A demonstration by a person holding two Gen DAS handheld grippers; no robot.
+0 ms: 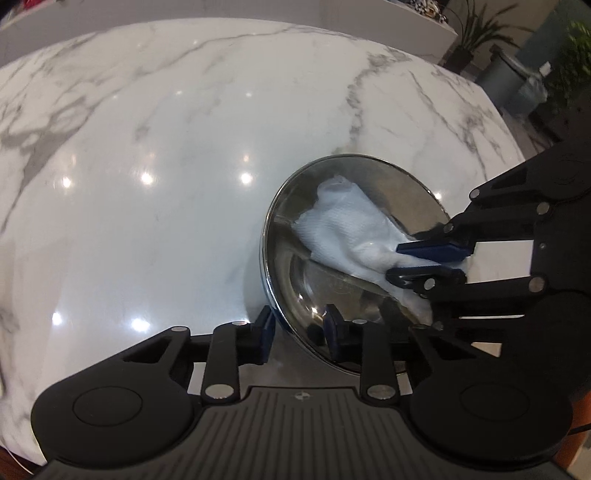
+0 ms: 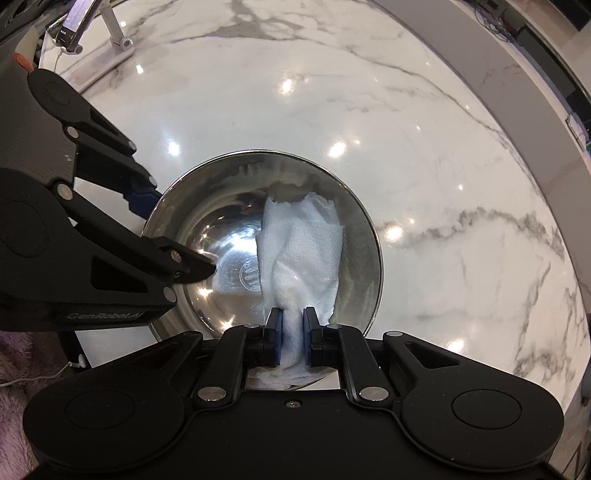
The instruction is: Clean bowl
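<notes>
Polished white marble with grey veins forms the tabletop (image 1: 155, 177), and a round, shiny stainless steel bowl (image 2: 207, 236) rests on it, tipped up slightly on one side. The left gripper (image 1: 299, 332) has its two blue-padded fingers set either side of the bowl's rim, one outside the wall and one inside, gripping the edge. The right gripper (image 2: 291, 332) comes in over the opposite rim, its blue pads pinched narrowly on a crumpled white paper towel (image 2: 301, 251). The towel drapes from the pads down across the inside of the bowl, covering much of the right half of the basin and partly hiding a round stamped mark on the bottom. From the left wrist view the right gripper's black linkage blocks the bowl's far right edge.

Around them, at the table's far left corner in the right wrist view, a phone on a silver stand (image 2: 92, 29) stands well apart from the bowl. Beyond the table, green potted plants (image 1: 476, 33) and a grey bin (image 1: 506, 77) appear, blurred.
</notes>
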